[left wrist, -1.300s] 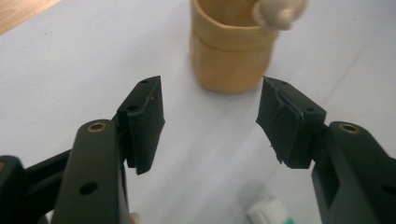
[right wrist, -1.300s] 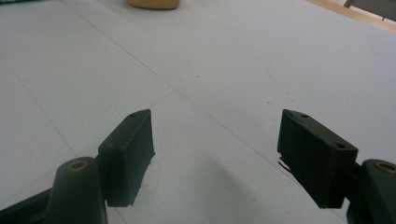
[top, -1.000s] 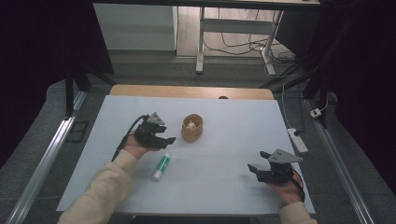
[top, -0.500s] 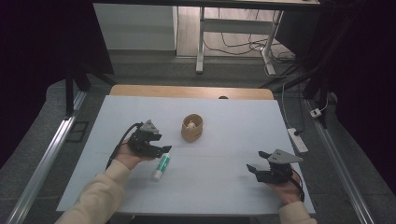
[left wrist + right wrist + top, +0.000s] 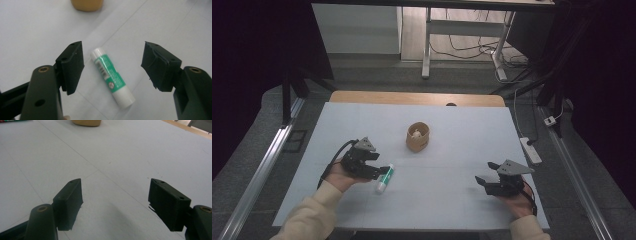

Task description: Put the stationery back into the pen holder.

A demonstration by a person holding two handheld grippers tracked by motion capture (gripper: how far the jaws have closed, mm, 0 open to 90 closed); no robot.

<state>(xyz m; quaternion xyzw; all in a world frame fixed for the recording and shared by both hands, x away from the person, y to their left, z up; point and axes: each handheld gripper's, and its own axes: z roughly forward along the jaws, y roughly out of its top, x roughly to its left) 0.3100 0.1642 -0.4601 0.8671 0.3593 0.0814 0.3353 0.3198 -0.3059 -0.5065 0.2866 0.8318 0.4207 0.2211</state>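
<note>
Glue stick [image 5: 112, 80], green-labelled with white ends, lay flat on the bench [image 5: 452, 200] between the wide-open jaws of the left gripper [image 5: 112, 67], nearer one jaw than the other and touched by neither. The stick ran slantwise across the gap rather than square to the jaws, so a closing grip would likely have caught it at an angle. In the high view the left gripper [image 5: 384, 169] had drawn in level across the bench since the earlier frames, its jaws opening a little further on the way, which suggested it was lining up to pick the stick up. Beyond the jaws stood a small tan cup [image 5: 417, 137], well apart from the stick, with something pale inside that was too small to make out. The right gripper [image 5: 481, 182] rested low over bare bench, jaws open on nothing, seemingly parked clear of the work.
</note>
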